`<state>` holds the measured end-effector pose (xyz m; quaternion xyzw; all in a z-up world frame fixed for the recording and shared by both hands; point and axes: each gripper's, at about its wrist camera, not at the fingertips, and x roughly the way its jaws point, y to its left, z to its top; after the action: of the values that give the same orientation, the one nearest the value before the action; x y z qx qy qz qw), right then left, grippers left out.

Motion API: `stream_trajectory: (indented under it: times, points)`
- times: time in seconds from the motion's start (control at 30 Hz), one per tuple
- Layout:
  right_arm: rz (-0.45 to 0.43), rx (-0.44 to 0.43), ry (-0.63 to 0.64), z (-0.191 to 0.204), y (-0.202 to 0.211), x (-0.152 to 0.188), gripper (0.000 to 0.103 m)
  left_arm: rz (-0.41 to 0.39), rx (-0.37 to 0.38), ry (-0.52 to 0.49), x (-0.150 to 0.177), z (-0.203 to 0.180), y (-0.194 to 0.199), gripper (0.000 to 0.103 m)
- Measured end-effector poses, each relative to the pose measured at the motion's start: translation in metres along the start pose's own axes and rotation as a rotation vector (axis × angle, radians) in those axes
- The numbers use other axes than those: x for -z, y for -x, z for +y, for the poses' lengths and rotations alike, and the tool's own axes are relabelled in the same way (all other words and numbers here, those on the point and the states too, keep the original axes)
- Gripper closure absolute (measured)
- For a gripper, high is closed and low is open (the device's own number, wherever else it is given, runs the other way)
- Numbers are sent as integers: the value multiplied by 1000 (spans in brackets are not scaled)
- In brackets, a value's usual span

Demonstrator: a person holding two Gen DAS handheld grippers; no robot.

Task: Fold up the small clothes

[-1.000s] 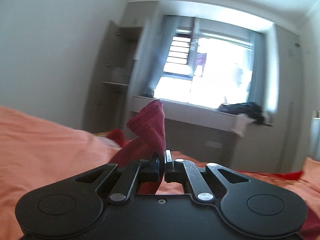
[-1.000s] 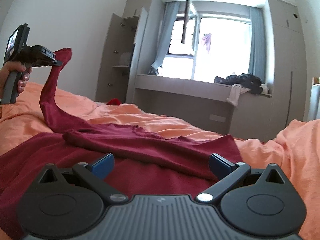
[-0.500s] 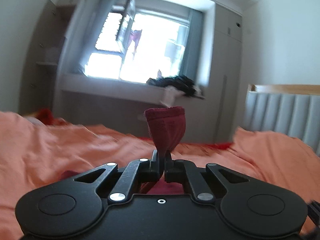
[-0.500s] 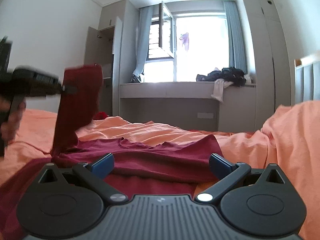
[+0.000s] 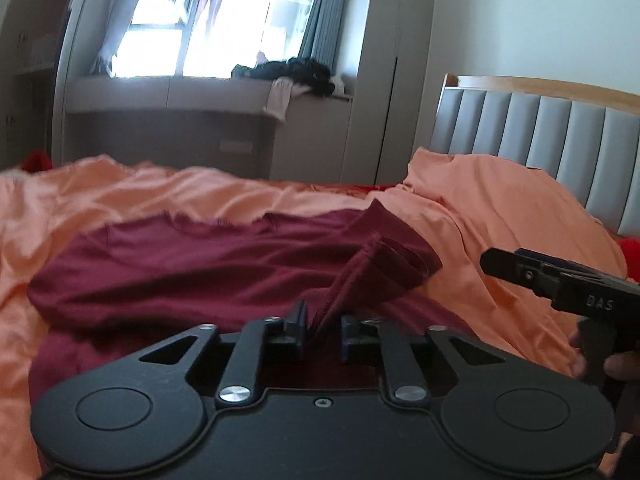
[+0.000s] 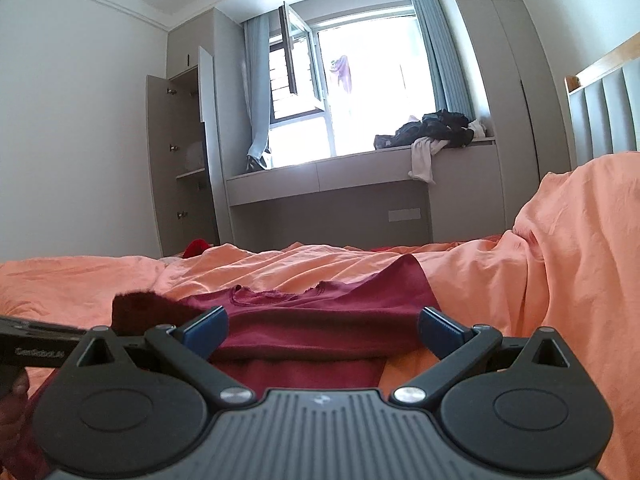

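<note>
A dark red shirt (image 5: 192,264) lies spread on the orange bedsheet (image 5: 100,196); it also shows in the right wrist view (image 6: 320,320). My left gripper (image 5: 323,332) has its jaws slightly parted, with the shirt's sleeve end (image 5: 380,264) still lying between them, low over the shirt body. My right gripper (image 6: 322,328) is wide open and empty, just above the shirt's near part. The right gripper's body shows at the right edge of the left wrist view (image 5: 560,280).
A grey padded headboard (image 5: 540,128) stands at the right. A window bench (image 6: 360,176) with a pile of dark clothes (image 6: 432,128) is beyond the bed. An open wardrobe (image 6: 180,160) stands at the left. A raised fold of orange bedding (image 6: 580,240) lies to the right.
My left gripper swung right and came down from high above the bed, carrying the sleeve across the shirt body. Its jaws have parted slightly. The right gripper stayed open, nearly still.
</note>
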<state>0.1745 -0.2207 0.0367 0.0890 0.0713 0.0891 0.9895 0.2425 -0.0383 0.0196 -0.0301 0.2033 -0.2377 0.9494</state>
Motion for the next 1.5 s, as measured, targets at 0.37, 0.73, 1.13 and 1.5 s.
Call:
stream_trajectory:
  times: [0.37, 0.73, 1.13, 1.5]
  points:
    - [-1, -13, 4, 14, -10, 8, 0, 11, -72, 0, -25, 44, 49, 10]
    - [92, -64, 100, 41, -26, 28, 0, 77, -518, 140, -58, 166, 16, 15]
    - [147, -88, 157, 49, -35, 43, 0, 247, -504, 333, -57, 249, -63, 96]
    - [161, -91, 187, 46, -33, 46, 0, 218, -591, 375, -47, 256, -65, 90]
